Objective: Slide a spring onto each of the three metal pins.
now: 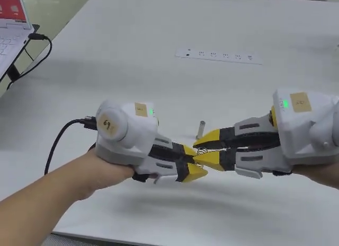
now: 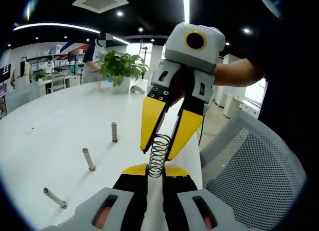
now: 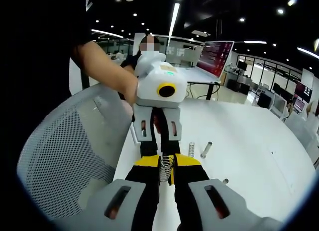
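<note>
Okay, my left gripper (image 2: 156, 170) is clamped on one end of the spring (image 2: 159, 150) and my right gripper (image 3: 166, 166) pinches the other, above the desk's (image 1: 159, 39) near edge. I judge this a regrip. The loaded pin (image 2: 114, 132) is done, while the bare pin (image 2: 88, 160) and its neighbour wait. Next, one side lets go and the coil lines up over a pin tip. The left sticker (image 1: 107, 124) reads roughly "69"; the right sticker (image 1: 300, 102) is illegible.

Power strip (image 1: 218, 55) mid-table; laptop (image 1: 11, 23) far left; mesh chair (image 2: 259, 166).
</note>
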{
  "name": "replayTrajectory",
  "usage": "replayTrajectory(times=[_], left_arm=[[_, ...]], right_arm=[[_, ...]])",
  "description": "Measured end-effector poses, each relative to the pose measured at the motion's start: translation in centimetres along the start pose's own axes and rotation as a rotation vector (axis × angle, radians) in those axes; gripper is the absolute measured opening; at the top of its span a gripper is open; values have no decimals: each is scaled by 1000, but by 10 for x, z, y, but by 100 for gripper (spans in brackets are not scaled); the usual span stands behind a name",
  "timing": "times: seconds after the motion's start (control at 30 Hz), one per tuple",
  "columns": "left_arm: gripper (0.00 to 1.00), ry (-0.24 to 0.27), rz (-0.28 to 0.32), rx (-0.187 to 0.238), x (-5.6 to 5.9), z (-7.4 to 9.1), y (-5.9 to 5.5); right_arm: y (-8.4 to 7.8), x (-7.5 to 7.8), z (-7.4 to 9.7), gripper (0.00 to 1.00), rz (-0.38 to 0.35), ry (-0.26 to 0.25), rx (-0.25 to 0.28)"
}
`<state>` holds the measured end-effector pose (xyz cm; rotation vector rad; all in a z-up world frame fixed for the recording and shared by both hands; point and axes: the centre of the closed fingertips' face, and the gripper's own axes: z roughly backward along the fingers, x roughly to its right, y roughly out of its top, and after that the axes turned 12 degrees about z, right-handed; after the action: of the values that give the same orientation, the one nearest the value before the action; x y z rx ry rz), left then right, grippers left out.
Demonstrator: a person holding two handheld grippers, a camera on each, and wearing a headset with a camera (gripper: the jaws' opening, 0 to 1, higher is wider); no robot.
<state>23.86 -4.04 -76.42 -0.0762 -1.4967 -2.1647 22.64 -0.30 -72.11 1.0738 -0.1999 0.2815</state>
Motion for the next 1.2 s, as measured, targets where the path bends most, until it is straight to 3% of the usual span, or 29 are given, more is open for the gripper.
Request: replayTrajectory(times=[0.5, 0.7, 1.0, 1.2], left_arm=[[3, 7, 22, 10, 1, -1, 4], [12, 10, 45, 19, 1, -2, 5], [26, 70, 44, -7, -12, 9, -3], [32, 108, 53, -3, -21, 22, -5]], right_arm=[[3, 1, -1, 7, 29, -5, -16], [-3, 1, -2, 7, 48, -9, -52], [-7, 3, 2, 7, 36, -29, -75], [-8, 7, 3, 7, 36, -45, -79]])
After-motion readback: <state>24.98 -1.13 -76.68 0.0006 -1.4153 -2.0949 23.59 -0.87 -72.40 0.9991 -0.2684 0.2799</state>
